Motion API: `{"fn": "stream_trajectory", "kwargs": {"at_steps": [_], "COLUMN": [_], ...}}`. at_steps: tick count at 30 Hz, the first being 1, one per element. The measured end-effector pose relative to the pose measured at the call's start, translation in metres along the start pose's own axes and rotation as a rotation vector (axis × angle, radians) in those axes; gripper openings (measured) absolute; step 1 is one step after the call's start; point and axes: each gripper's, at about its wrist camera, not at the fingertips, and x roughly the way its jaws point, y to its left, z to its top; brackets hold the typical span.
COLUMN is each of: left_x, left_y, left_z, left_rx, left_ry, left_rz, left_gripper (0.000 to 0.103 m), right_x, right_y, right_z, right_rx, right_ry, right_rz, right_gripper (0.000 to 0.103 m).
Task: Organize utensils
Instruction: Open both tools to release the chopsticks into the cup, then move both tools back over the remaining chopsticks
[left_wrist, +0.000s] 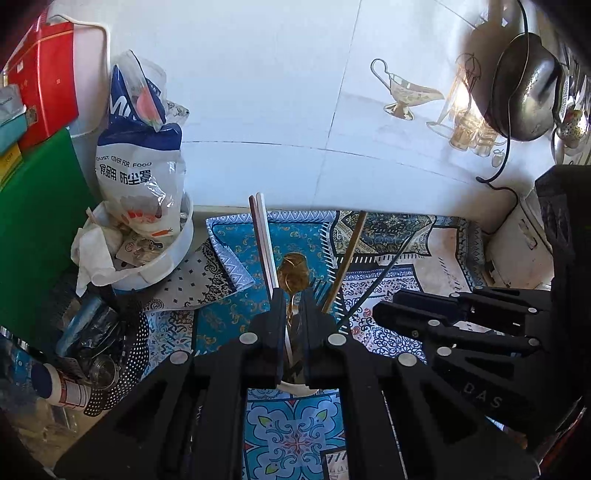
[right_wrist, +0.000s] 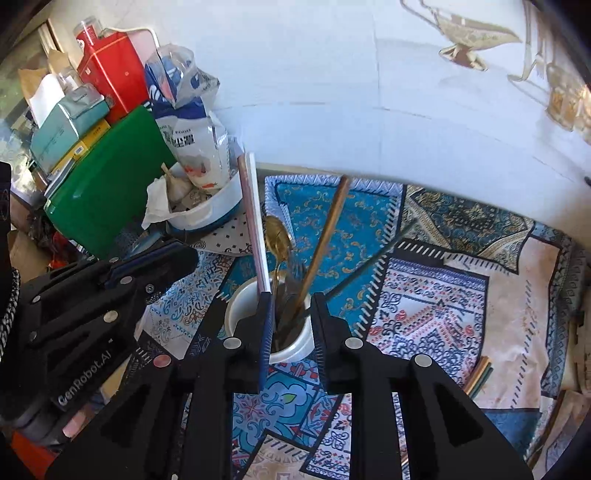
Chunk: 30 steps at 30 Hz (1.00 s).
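Two grippers hang over a white cup (right_wrist: 240, 314) that stands on a patterned cloth (right_wrist: 424, 302) covering the desk (right_wrist: 517, 280), close to a white tiled wall (right_wrist: 332, 92).

From the cup rise a gold spoon (right_wrist: 277, 236), bowl up, a pale pair of chopsticks (right_wrist: 253, 221) leaning left, a brown chopstick (right_wrist: 325, 236) leaning right, and a thin dark stick (right_wrist: 369, 262) slanting far right. A dark fork (right_wrist: 295, 269) shows among them.

In the left wrist view, the left gripper (left_wrist: 293, 299) has its fingers (left_wrist: 277, 314) drawn close about the spoon's (left_wrist: 293, 275) stem just under the bowl; whether they press it cannot be told for sure, though the gap is no wider than the handle. The cup's (left_wrist: 295, 387) rim peeps out below, between the fingers. The pale chopsticks (left_wrist: 262, 236) stand just left of the spoon, the brown chopstick (left_wrist: 345, 258) to its right.

The right gripper (right_wrist: 291, 299) holds its fingers (right_wrist: 266, 317) apart, straddling the cup's mouth with the utensil stems between them, gripping nothing that shows. In the left view it (left_wrist: 384, 312) lies to the right, well beside the spoon.

At the far left stand a white bowl (right_wrist: 207, 214) stuffed with a printed bag (right_wrist: 192, 122), a green board (right_wrist: 107, 184), and a red tin (right_wrist: 114, 70). More sticks (right_wrist: 480, 376) lie on the cloth at the right.
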Motion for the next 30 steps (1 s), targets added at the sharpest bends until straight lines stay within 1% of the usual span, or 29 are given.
{"fn": "stream_trajectory", "kwargs": {"at_steps": [4,8,10,12,15,19,22,26,30], "left_x": [-0.015,-0.024,-0.025,-0.025,-0.021,-0.008,0.005,0.025,0.046], "left_y": [-0.010,-0.022,-0.029,-0.037,-0.050,-0.071,-0.086,-0.105,-0.119], "left_z": [0.004,0.008,0.009,0.009,0.007,0.000,-0.008,-0.022,-0.041], "left_rx": [0.006,0.017,0.023,0.032,0.046,0.082,0.104,0.135,0.161], "left_ry": [-0.034,-0.059,-0.063,-0.063,-0.050,-0.017,0.027,0.086,0.154], "left_rz": [-0.006,-0.015,-0.024,-0.032,-0.049,-0.056,-0.073,-0.082,-0.088], "left_gripper": [0.011,0.022,0.027,0.035,0.040,0.043,0.044,0.044,0.044], "right_x": [-0.024,-0.048,-0.057,-0.063,-0.072,-0.074,-0.071,-0.057,-0.036], "right_y": [-0.011,-0.028,-0.039,-0.050,-0.072,-0.099,-0.119,-0.143,-0.164], "right_z": [-0.002,-0.008,-0.012,-0.015,-0.024,-0.040,-0.054,-0.080,-0.108], "right_rx": [-0.019,-0.012,0.002,0.018,0.056,0.117,0.171,0.237,0.311], "right_ry": [-0.049,-0.095,-0.112,-0.120,-0.119,-0.099,-0.070,-0.007,0.073], "right_rz": [-0.045,-0.088,-0.116,-0.140,-0.175,-0.212,-0.228,-0.255,-0.244], "right_gripper": [0.022,0.029,0.031,0.031,0.032,0.032,0.033,0.033,0.033]}}
